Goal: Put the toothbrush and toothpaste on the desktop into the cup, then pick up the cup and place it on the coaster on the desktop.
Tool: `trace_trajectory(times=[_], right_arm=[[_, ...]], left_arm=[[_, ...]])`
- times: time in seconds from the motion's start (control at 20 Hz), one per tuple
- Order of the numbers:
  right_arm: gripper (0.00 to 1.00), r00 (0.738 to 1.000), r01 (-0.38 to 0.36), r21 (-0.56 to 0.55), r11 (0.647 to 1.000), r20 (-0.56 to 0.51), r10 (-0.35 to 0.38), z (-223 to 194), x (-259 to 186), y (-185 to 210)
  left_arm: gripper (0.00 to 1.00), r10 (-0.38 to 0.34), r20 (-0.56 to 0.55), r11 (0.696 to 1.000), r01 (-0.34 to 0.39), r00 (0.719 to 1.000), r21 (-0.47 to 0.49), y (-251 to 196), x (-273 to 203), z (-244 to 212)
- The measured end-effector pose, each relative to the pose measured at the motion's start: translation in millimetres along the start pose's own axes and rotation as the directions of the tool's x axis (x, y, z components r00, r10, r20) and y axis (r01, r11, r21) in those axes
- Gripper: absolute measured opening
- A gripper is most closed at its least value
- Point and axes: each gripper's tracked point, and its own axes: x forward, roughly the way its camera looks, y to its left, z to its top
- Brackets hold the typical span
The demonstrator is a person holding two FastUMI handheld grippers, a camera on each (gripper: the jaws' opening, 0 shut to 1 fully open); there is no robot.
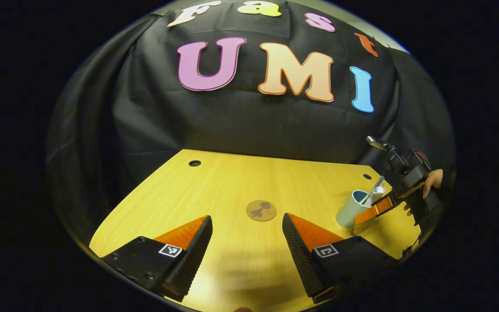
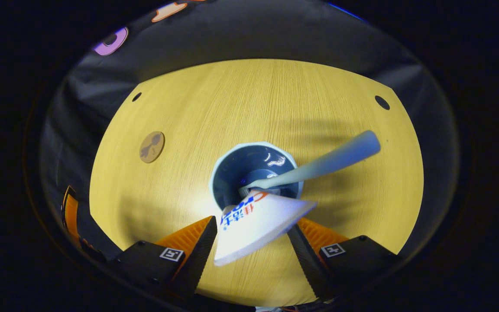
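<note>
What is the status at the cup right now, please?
Left tool open, hovering over the wooden desktop. Right tool open around the white toothpaste tube, tube and grey-blue toothbrush in the pale cup. Round brown coaster unobstructed.

pale blue cup (image 2: 256, 173), white toothpaste (image 2: 254, 225), grey-blue toothbrush (image 2: 332, 160), brown patterned coaster (image 1: 261, 210), yellow wood-grain desktop (image 1: 232, 186)
</note>
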Motion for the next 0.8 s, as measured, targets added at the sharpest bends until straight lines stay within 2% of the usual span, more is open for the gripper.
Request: trace_trajectory(times=[0.15,0.2,0.45,0.55,0.8], right_arm=[[0.99,1.0,0.017,-0.02,1.0,-0.022,-0.018,-1.3,10.1,1.7],[0.93,0.999,0.021,-0.029,0.999,-0.026,-0.022,-1.6,11.7,1.2],[0.83,0.997,0.048,-0.046,0.998,-0.053,-0.051,-5.0,20.9,-8.2],[0.75,0.996,0.034,-0.05,0.998,-0.078,-0.038,-10.4,22.9,-10.0],[0.41,0.997,0.034,-0.062,0.997,-0.07,-0.039,-10.4,22.5,-9.5]], left_arm=[[0.94,0.019,-0.01,1.0,-0.019,1.0,-0.002,12.4,-2.9,-4.1],[0.94,0.024,-0.01,1.0,-0.024,1.0,-0.002,15.8,-3.3,-3.8],[0.94,0.031,-0.017,1.0,-0.031,0.999,-0.005,24.5,-2.5,-7.2],[0.94,0.029,-0.023,1.0,-0.03,0.999,-0.009,26.9,-1.2,-9.3],[0.94,0.029,-0.033,1.0,-0.029,0.999,-0.012,30.7,1.3,-10.9]])
